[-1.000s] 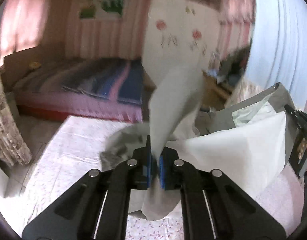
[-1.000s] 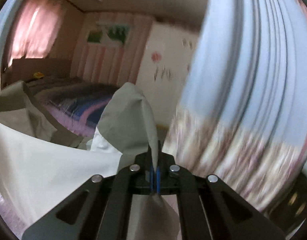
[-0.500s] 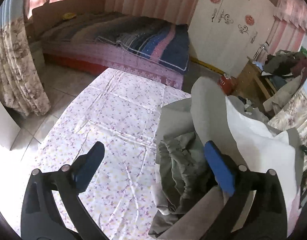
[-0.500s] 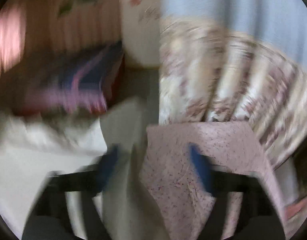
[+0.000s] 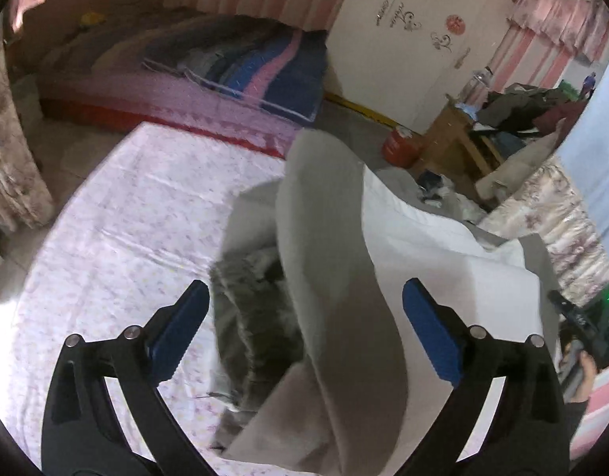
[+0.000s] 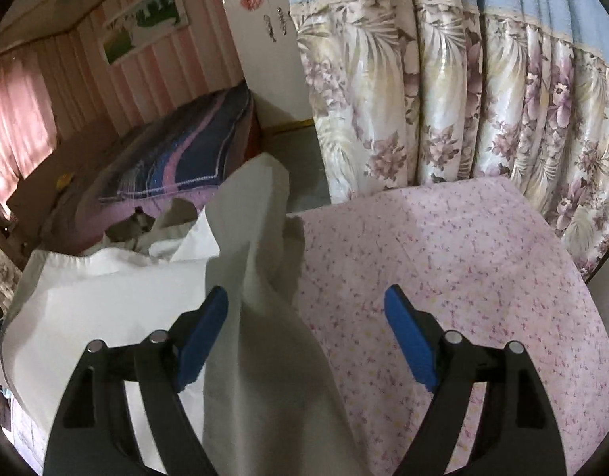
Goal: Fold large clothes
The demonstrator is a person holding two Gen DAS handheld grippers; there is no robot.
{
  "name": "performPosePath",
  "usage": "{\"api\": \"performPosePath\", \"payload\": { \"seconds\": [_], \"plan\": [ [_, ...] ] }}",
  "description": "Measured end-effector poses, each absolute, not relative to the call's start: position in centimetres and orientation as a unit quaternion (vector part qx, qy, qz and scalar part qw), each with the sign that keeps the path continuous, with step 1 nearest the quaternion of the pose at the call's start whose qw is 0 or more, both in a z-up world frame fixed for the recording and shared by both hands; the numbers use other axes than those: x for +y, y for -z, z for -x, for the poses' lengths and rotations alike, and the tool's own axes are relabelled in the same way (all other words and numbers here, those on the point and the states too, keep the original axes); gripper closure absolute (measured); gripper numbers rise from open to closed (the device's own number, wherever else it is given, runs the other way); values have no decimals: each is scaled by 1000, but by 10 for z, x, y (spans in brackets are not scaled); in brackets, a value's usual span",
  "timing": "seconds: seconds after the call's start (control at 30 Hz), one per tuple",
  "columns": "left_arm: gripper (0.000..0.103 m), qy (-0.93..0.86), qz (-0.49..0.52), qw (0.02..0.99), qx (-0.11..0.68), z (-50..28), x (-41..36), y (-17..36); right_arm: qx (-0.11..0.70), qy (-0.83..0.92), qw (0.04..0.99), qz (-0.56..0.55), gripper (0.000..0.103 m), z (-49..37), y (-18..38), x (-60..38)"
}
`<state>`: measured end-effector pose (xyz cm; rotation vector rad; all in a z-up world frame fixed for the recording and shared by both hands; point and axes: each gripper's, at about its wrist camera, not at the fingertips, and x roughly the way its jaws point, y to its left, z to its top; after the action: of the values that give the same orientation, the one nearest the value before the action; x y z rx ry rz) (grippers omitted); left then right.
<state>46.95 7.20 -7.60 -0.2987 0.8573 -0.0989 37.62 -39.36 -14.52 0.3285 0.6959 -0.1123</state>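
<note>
Grey cloth garment (image 5: 336,277) drapes limply, smooth and crumpled.

So the bench (image 5: 118,214) is covered in a pale pink sheet with a tiny purple flower print, a bit creased. Lying right on it is a big garment of pale grey-beige cloth with a white lining (image 5: 435,269), bunched up with a darker grey crumpled part in the middle. In the left wrist view it sits between the left tongs (image 5: 304,333) and off to their right; bare sheet lies to their left. In the right wrist view it's left of the right tongs (image 6: 304,333), with bare sheet on the right.
</note>
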Motion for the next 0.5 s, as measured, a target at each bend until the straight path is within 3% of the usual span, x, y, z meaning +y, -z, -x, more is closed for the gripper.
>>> {"api": "performPosePath", "payload": {
  "seconds": [0.2,0.37,0.43,0.5],
  "plan": [
    [9,33,92,905,415,-473,63,78,349,66,929,-106,29,-382,149,-373],
    [31,78,129,899,410,-484,59,86,358,54,928,-90,42,-386,153,-363],
    [47,85,135,893,421,-491,55,97,363,52,926,-86,47,-389,157,-359],
    [53,86,141,886,434,-498,51,110,364,54,927,-76,55,-390,159,-355]
  ]
}}
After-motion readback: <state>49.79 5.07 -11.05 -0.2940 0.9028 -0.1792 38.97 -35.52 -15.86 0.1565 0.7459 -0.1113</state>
